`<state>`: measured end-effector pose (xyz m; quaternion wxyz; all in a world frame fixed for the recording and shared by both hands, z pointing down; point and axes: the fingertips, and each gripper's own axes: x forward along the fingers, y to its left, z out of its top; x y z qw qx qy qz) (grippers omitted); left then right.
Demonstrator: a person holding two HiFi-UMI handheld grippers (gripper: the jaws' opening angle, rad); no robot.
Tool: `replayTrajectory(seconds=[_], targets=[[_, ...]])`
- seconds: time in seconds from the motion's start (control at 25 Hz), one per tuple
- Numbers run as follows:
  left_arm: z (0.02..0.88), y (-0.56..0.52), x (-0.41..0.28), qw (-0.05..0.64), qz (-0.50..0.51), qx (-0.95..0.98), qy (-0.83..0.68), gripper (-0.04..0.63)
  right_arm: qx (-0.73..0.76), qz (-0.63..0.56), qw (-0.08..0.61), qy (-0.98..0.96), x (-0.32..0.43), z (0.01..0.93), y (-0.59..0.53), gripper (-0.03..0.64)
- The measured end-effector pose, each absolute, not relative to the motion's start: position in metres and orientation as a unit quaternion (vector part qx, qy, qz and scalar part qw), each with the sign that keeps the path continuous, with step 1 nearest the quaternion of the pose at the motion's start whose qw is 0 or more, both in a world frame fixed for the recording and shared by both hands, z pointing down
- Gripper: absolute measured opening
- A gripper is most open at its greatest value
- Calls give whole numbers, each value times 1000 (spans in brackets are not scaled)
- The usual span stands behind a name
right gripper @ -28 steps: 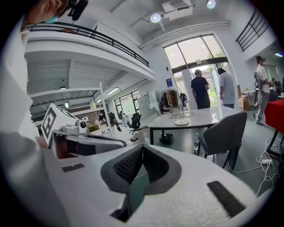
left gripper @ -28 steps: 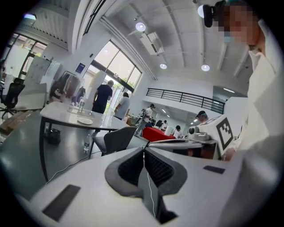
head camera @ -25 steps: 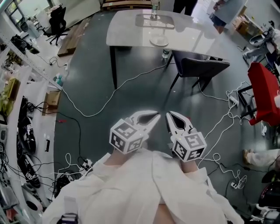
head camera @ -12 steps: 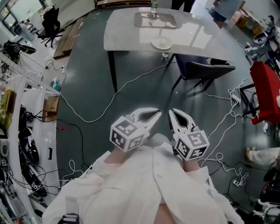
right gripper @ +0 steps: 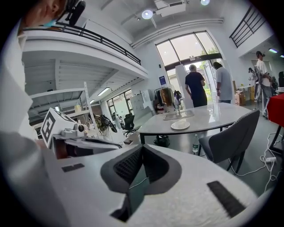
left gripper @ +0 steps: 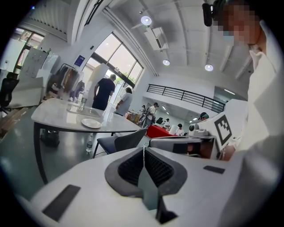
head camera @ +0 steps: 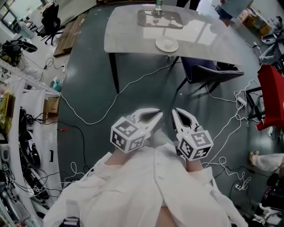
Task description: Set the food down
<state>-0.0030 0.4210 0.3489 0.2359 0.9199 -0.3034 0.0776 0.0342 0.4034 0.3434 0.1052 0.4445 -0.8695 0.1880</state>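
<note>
Both grippers are held close to my body over the dark floor, well short of the table. My left gripper (head camera: pixel 158 115) is shut with nothing between its jaws; in the left gripper view (left gripper: pixel 143 149) its pads meet. My right gripper (head camera: pixel 174 111) is likewise shut and empty (right gripper: pixel 142 147). A white plate (head camera: pixel 167 44) (right gripper: pixel 180 125) (left gripper: pixel 91 123) lies near the front edge of the pale table (head camera: pixel 128 37). Behind it lies a flat tray (head camera: pixel 159 18) with a bottle (head camera: pixel 158 6) at its far side. I see no food in either gripper.
A dark chair (head camera: pixel 212 70) stands tucked at the table's right front. White cables (head camera: pixel 111 99) snake across the floor. A red chair (head camera: pixel 270 95) is at the right, cluttered shelves (head camera: pixel 17 133) at the left. People stand beyond the table (right gripper: pixel 195 88).
The table and plate have slid a little lower in the head view, so I am closer to it. Both grippers keep the same shut pose by my body.
</note>
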Motion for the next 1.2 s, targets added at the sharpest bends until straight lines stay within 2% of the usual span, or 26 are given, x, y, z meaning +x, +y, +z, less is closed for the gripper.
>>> replayTrajectory(seconds=[1.2], targets=[[345,139,52,237,82,906,-341,21,406,183,109,-889,91,329,111,2]])
